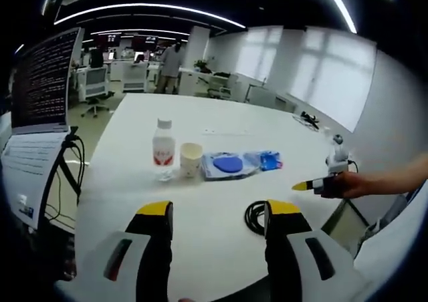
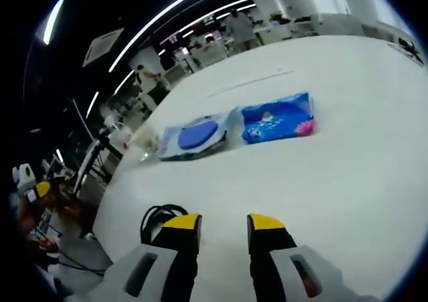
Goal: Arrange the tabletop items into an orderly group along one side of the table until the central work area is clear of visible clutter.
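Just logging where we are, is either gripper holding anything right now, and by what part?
Nothing is held. The left gripper and the right gripper both have open, empty jaws over the white table; the coiled black cable lies untouched.

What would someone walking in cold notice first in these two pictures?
Probably the short row of items on the white table in the left gripper view: a water bottle, a paper cup beside it, then a clear packet with a blue disc and a blue tissue pack. Nearer the camera, a coiled black cable lies by the left claw, whose jaws stand open and empty. The right claw also hovers open over the table.
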Tool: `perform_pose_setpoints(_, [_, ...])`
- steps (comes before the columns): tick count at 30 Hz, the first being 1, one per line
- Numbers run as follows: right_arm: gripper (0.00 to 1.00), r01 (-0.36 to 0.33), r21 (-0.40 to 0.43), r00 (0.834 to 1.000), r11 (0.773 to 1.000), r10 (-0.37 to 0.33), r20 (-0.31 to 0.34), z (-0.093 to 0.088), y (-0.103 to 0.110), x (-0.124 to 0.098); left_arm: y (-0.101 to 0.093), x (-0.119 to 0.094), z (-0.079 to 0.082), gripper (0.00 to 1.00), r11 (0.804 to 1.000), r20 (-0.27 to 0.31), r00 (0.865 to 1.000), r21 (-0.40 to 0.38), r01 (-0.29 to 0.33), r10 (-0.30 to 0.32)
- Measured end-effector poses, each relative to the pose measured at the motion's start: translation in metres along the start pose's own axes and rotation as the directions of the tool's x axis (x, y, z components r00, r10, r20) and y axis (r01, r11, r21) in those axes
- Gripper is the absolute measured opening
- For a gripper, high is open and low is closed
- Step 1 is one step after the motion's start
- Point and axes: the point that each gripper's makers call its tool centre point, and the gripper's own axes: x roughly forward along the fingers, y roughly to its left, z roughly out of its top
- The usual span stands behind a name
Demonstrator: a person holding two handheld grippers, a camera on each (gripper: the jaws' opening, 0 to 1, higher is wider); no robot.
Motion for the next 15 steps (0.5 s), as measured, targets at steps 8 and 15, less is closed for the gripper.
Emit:
perform_pose_setpoints(8, [0.27, -0.005, -0.01, 0.999, 1.0, 0.005, -0.037, -0.015, 0.015, 0.005, 0.0, 0.003, 0.002, 0.55, 1.0, 0.0, 1.0, 0.0, 0.017, -0.017])
perform_pose_setpoints(15, [0.27, -0.007, -0.029, 0.998, 1.0, 0.005, -0.065, -0.024, 0.019, 0.008, 0.0, 0.008, 0.006, 0.55, 1.0, 0.008, 1.0, 0.005, 0.03, -0.03])
